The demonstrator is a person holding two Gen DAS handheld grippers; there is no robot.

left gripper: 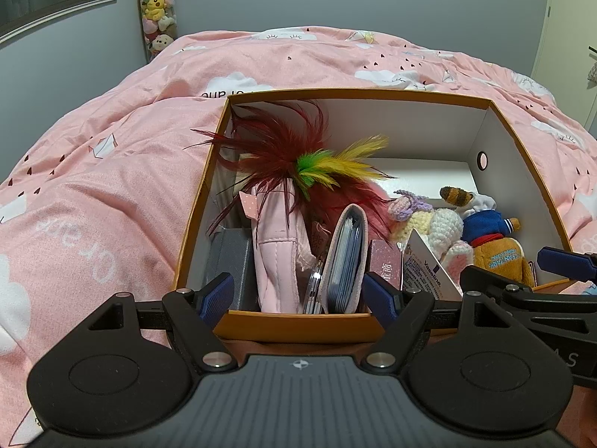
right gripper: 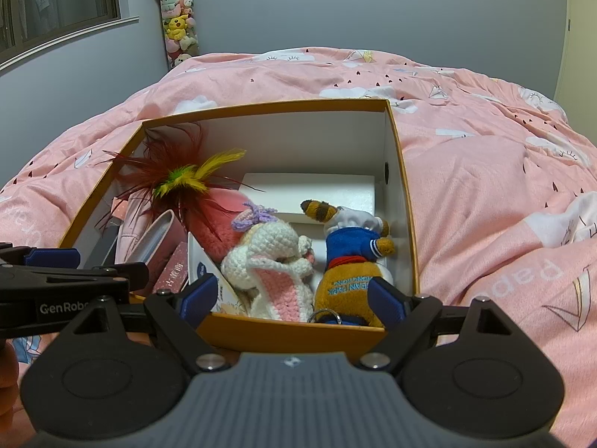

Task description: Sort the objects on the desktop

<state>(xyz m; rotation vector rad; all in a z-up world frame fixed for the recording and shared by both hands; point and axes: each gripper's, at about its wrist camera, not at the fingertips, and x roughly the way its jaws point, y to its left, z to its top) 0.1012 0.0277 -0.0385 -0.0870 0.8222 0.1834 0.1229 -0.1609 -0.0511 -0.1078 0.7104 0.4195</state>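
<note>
So both grippers are hovering at the near wall of the orange cardboard box with white inside (left gripper: 481, 130), which is sitting on the pink cloud-print duvet (left gripper: 93, 171).

The left gripper (left gripper: 296, 295) is spread wide, holding nothing. Straight ahead at 12 o'clock, just beyond its tips, the grey slim card wallet (left gripper: 345, 257) is standing on edge, long axis running away from the tool, beside the pink leather pouch (left gripper: 276, 257).

The right gripper (right gripper: 293, 296) is also gaping and empty, facing the crocheted white-and-pink bunny (right gripper: 276, 265) and brown plush in a blue shirt (right gripper: 350, 268).

I'd guess the left one's nearer the wallet.
</note>
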